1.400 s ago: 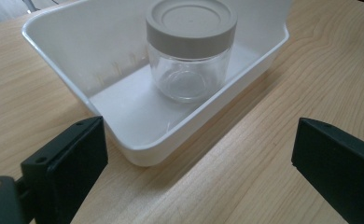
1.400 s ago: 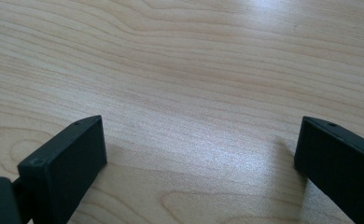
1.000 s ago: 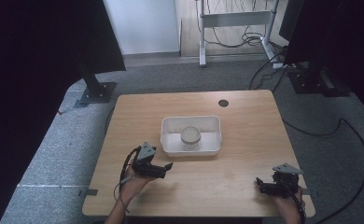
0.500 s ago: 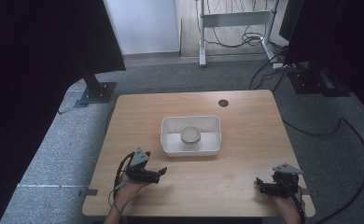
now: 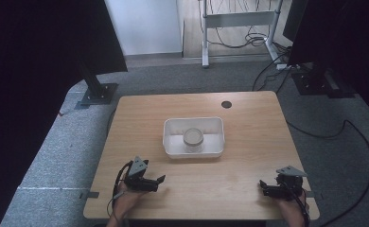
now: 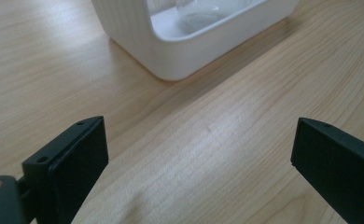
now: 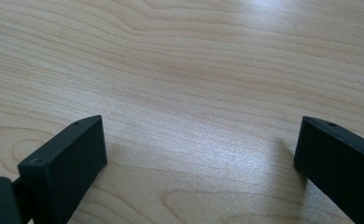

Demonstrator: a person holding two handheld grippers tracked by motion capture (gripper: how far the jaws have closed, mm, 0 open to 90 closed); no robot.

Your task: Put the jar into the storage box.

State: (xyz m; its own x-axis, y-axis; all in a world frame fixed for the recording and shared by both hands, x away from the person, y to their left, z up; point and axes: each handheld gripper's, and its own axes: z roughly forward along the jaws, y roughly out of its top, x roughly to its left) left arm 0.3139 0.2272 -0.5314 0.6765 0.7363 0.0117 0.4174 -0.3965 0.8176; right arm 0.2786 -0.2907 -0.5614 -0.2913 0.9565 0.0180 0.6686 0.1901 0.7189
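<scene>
Both grippers sit low at the near edge of the counter [image 5: 249,109], and both have their jaws spread wide with nothing between them. The left gripper [image 5: 160,180] is nearer the work: its own view looks straight at a corner of the white tray [image 6: 138,42], which stands in the middle of the counter. Inside the tray, roughly central, is a small round jar [image 5: 193,137] with a pale lid, upright as far as I can tell. The right gripper [image 5: 263,187] is well apart from it, over bare wood.

If the jar is what gets picked, I'd say the left one is better placed. It needs to rise enough to clear the tray's near wall, then come down over the jar with one jaw on each side, squared up so they close across the widest part. The walls leave some room around the jar, but a jaw dragged against the rim could shove the tray. Close gently; the jar looks smooth and could slip.
</scene>
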